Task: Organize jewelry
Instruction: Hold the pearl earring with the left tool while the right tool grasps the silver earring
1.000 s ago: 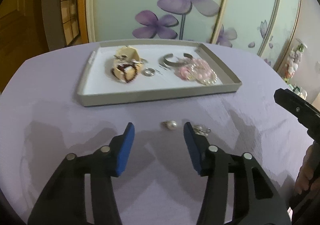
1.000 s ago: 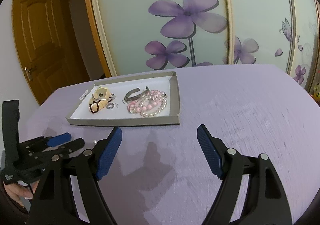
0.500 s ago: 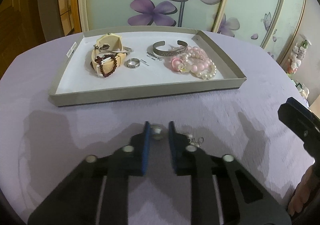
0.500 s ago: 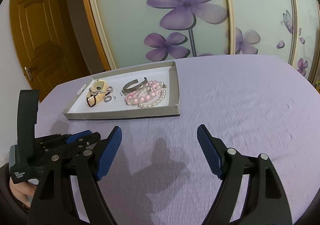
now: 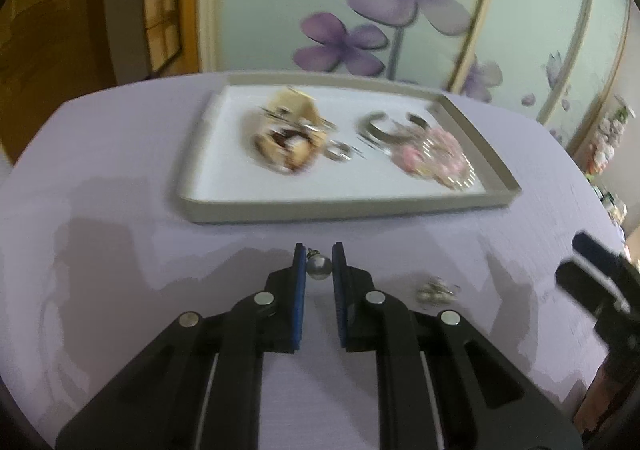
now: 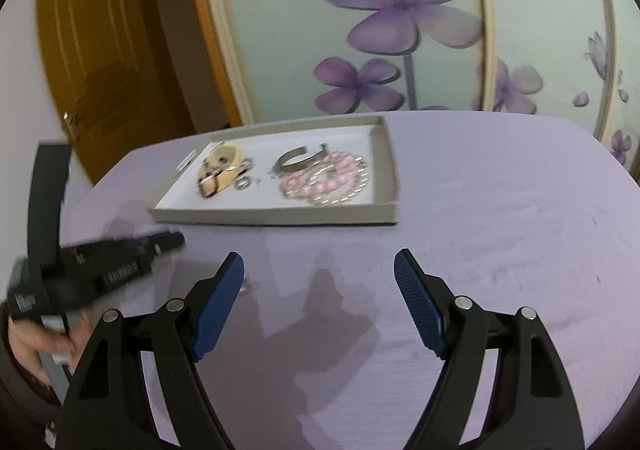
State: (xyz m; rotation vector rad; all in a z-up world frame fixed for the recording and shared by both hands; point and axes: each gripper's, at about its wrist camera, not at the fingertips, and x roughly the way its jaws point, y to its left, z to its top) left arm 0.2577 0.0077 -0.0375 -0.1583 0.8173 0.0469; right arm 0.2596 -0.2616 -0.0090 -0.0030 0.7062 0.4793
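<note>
Blue-padded, the left gripper (image 5: 319,264) has just pinched the pearl earring (image 5: 318,266) at frame centre, clear of the cloth, ready for the tray (image 5: 344,206). Right wrist view: right gripper (image 6: 319,270) spread, empty.

A pearl earring (image 5: 318,267) sits pinched between blue pads, off the lilac cloth. A second earring (image 5: 434,292) lies at its 3 o'clock; the tray (image 5: 320,206) of bracelets waits at 12 o'clock.
</note>
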